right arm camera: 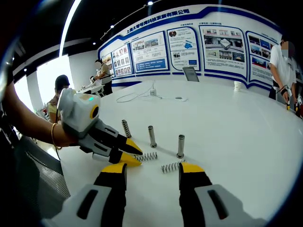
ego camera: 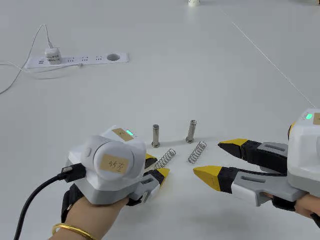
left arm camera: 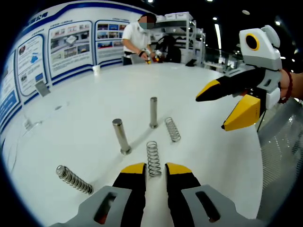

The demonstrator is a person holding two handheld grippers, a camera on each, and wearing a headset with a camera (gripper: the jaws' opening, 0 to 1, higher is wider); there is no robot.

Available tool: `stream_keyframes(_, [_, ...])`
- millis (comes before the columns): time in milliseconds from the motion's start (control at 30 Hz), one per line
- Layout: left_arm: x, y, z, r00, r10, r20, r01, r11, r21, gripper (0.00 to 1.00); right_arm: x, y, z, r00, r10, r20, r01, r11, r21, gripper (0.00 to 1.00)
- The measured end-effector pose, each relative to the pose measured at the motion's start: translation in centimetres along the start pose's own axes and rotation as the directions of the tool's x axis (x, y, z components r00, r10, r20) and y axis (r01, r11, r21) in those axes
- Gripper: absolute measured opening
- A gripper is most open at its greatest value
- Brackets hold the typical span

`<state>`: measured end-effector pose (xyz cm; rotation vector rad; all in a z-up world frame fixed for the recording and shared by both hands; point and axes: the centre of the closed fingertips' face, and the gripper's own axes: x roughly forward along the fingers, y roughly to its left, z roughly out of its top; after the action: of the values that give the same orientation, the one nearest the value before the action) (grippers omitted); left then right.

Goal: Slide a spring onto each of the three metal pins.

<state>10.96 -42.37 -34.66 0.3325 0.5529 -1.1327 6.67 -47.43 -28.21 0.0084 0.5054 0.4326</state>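
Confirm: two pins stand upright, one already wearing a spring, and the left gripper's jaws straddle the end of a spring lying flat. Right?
Not quite. The head view shows the left pin and the right pin both bare. The rest holds: the left gripper straddles the end of a lying spring.

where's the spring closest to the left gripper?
Left gripper view: the spring lies flat, its near end between the left gripper's open tips, just right of the nearer pin.
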Motion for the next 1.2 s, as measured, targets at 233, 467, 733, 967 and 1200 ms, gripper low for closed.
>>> stream_keyframes(233, [0.3, 0.2, -0.3, 0.9999, 0.003, -0.016, -0.004, 1.0, -0.02, 0.13, 0.0, -0.1, 0.1, 1.0, -0.008, 0.0, 0.008, 1.0, 0.002, 0.45])
stream_keyframes(467, [0.4, 0.2, -0.2, 0.9998, 0.0, -0.021, 0.001, 1.0, 0.008, 0.11, 0.0, -0.2, 0.0, 0.9999, -0.017, -0.002, 0.017, 1.0, 0.006, 0.45])
stream_keyframes(733, [-0.1, 0.2, 0.2, 0.9999, 0.006, 0.009, -0.007, 0.998, 0.061, 0.1, 0.1, -0.1, 1.0, 0.999, -0.011, 0.044, 0.008, 0.997, 0.077, 0.45])
stream_keyframes(967, [-1.7, -0.2, 2.2, 0.9967, 0.013, 0.08, -0.017, 0.998, 0.053, 0.1, -0.1, -0.3, 1.9, 0.997, -0.018, 0.076, 0.009, 0.993, 0.116, 0.46])
stream_keyframes(1200, [-3.6, -0.7, 3.9, 0.9879, 0.016, 0.154, -0.025, 0.998, 0.057, 0.1, 0.1, 0.2, 3.2, 0.9944, -0.002, 0.106, -0.014, 0.989, 0.146, 0.43])
